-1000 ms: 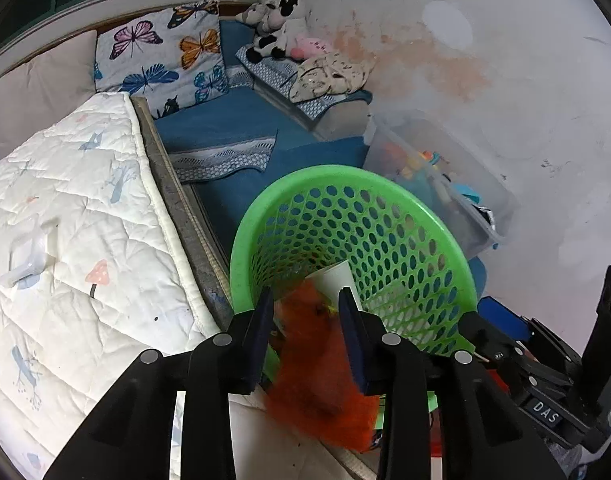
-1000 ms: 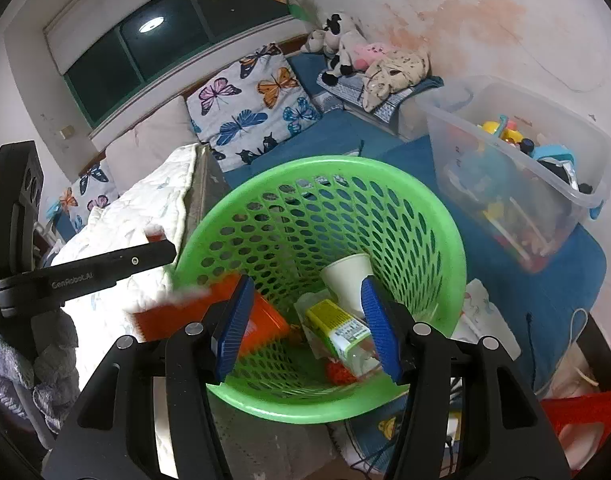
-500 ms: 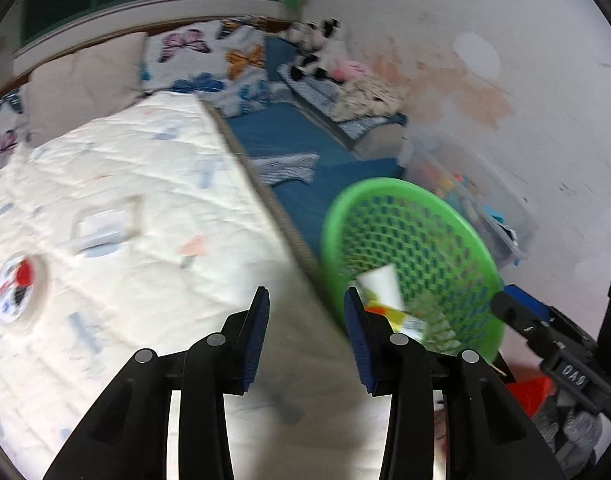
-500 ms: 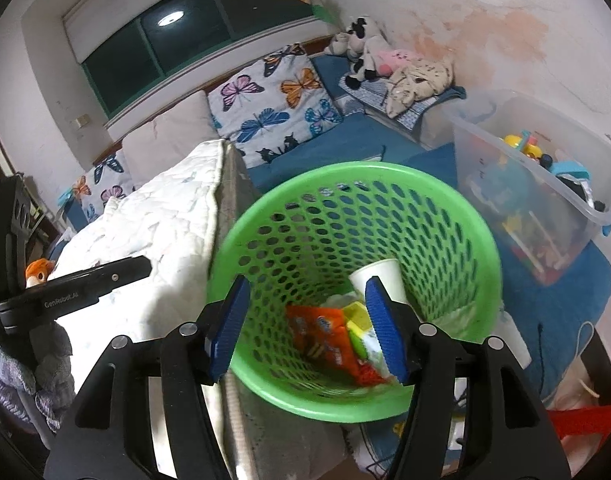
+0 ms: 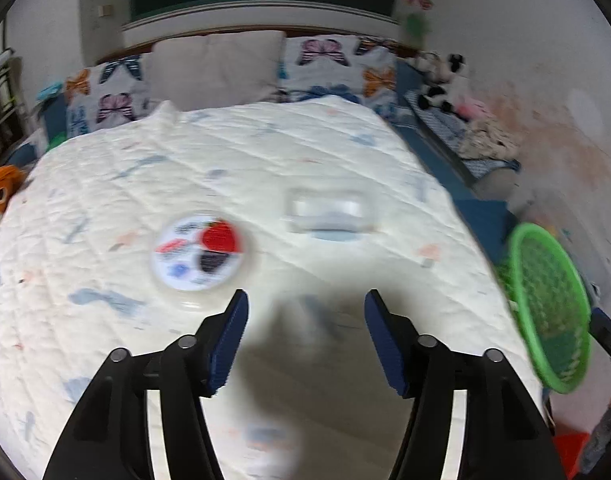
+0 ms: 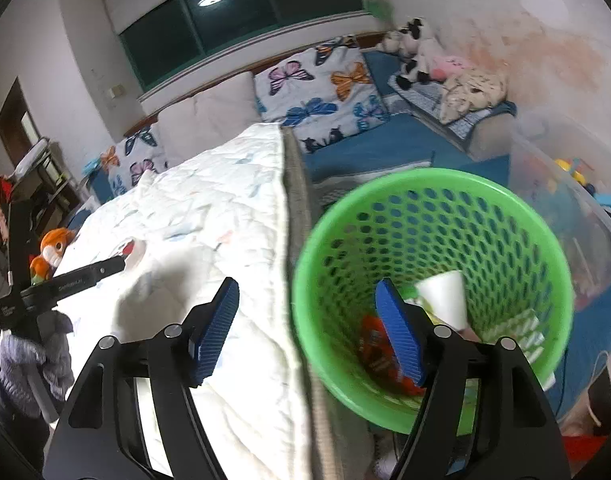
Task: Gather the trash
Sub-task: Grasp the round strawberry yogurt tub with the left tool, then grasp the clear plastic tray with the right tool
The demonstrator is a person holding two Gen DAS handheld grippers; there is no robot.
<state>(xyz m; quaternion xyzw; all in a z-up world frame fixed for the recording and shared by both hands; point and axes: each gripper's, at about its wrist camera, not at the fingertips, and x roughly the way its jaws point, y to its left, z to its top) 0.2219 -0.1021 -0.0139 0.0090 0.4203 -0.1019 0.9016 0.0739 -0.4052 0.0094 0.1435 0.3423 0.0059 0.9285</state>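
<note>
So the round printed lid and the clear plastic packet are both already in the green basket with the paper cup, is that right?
Not quite. The round printed lid and the clear plastic packet lie on the white quilt, as the left wrist view shows. The paper cup is in the green basket.

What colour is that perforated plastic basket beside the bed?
Bright green: the perforated plastic basket shows best in the right wrist view.
</note>
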